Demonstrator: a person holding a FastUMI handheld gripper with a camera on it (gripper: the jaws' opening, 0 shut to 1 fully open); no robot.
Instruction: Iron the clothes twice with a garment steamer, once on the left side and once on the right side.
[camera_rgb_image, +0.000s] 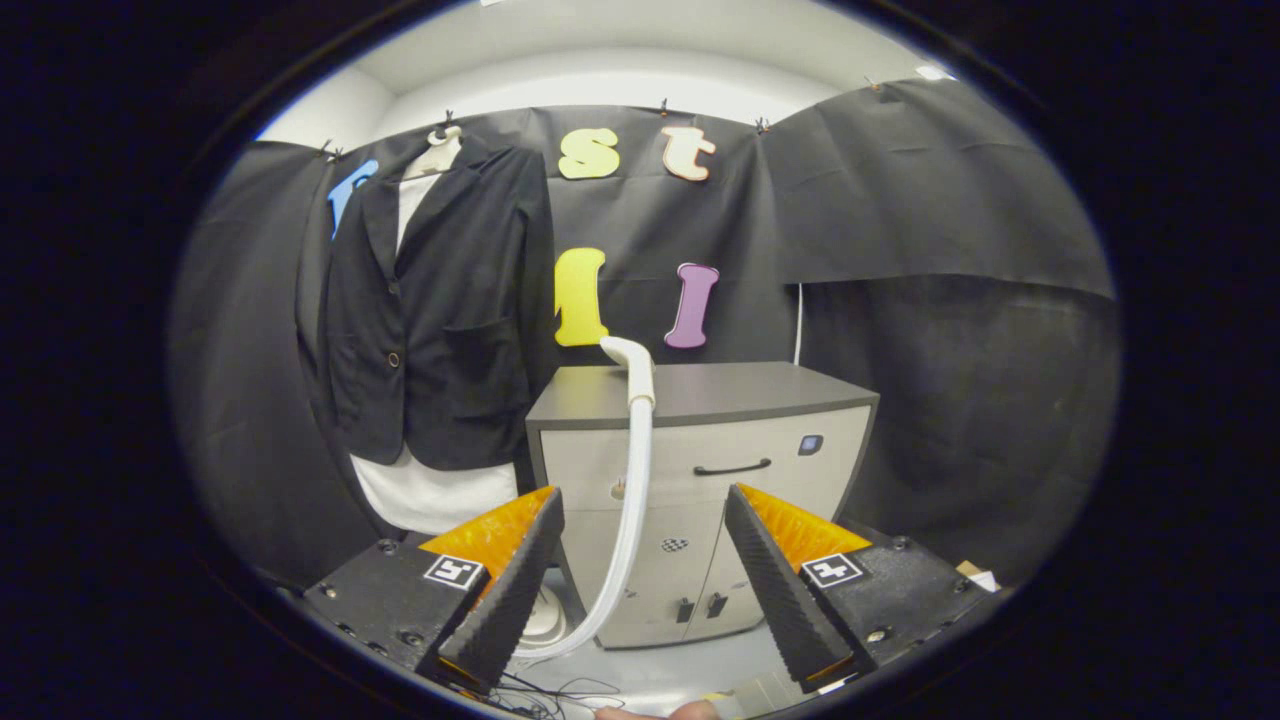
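Note:
A black blazer (440, 300) over a white shirt hangs on a mannequin at the left, beyond my fingers. The garment steamer's white head (632, 362) rests on the near edge of the grey cabinet top, and its white hose (628, 520) drops down the cabinet front to a base on the floor behind my left finger. My gripper (642, 505) stands open, well short of the steamer. The hose passes through the wide gap between the orange-and-black fingers (510, 580), farther off and untouched by them.
A grey-and-beige cabinet (760, 400) with a black drawer handle stands just right of the mannequin. Thin cables lie on the pale floor (690, 665) below the fingers. Part of a hand shows beneath the gripper.

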